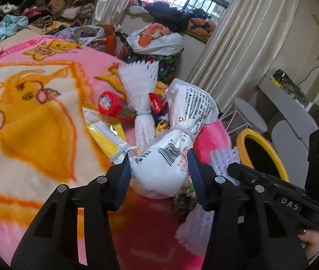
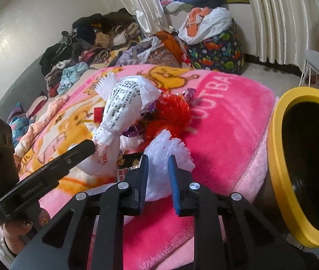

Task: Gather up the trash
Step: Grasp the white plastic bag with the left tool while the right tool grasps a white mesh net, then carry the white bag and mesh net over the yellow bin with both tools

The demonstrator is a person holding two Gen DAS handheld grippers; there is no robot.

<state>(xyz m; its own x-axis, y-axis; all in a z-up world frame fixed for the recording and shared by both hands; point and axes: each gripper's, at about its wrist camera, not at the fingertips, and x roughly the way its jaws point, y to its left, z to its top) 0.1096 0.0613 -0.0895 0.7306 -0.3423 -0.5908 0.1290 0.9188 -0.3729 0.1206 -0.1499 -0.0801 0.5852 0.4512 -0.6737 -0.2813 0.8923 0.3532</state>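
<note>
Trash: a heap of wrappers at the bed's (image 2: 226, 117) near corner, on the pink blanket, beside the yellow bin (image 2: 278, 162).

- White bag (image 1: 161, 168), tied at the waist, long axis running away from you toward the bed's middle. Your left gripper (image 1: 159, 175) is clamped across its fat near end, pads pressing both flanks.
- Foam net (image 2: 161, 157), white, lying nearer the bed's edge. Your right gripper (image 2: 158, 180) is closed on its middle, the net pinched between the blue pads.
- Bin: just off the bed's edge, mouth open, to the right of both grippers. Your right hand is the nearer one; the left must cross over the right gripper's path to reach it.
- Left on the bed, farther in: a second foam net (image 1: 139, 94) bound with a band, a red-capped tube (image 1: 112, 106), a yellow packet (image 1: 107, 135), red cellophane (image 2: 170, 112).
- Obstruction: the two grippers sit close together, so I judge lifting them at once risks a knock.
</note>
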